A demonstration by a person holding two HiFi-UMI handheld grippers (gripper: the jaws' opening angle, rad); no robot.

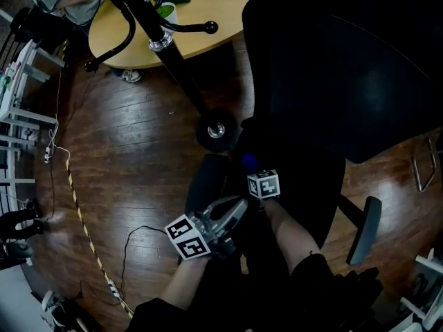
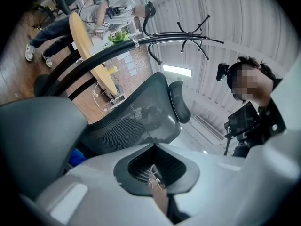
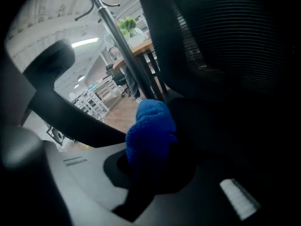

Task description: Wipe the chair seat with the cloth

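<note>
Dark wood floor, round tabletop [image 1: 228,5] at 12 o'clock. Head view: the right gripper [image 1: 255,173] holds the cloth [image 1: 247,160] at the chair seat [image 1: 311,185], near its 9 o'clock edge; the left gripper [image 1: 234,211] hovers just beside. Left gripper view: jaws together, empty. Right gripper view: jaws clamp the bunched cloth; a hard drag could pull it free.

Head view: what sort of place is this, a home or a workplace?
Probably an office or shared workroom. A black mesh office chair stands on a wooden floor near a round table, a coat stand rises beside them, and cables trail across the floor.
</note>
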